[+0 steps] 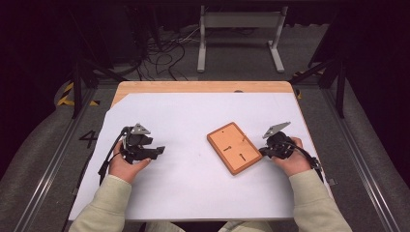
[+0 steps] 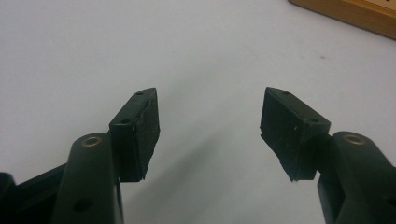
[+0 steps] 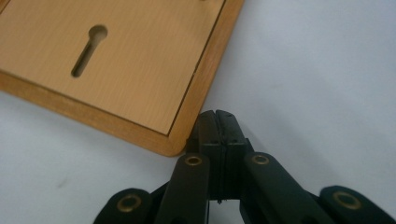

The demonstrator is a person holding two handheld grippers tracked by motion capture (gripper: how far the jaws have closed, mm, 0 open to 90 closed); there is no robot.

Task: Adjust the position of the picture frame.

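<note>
Wooden rectangular board [image 1: 234,148] bears keyhole-shaped slots [image 3: 88,50].

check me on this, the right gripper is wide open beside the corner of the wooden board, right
Not quite. The right gripper is shut, its jaws pressed together with nothing between them, as the right gripper view shows. It is indeed beside the corner of the wooden board.

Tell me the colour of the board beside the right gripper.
Light orange-brown wood board; clearest in the right gripper view.

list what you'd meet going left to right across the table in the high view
left gripper, open over the white sheet → wooden board with keyhole slots → right gripper, shut at the board's right edge
</note>
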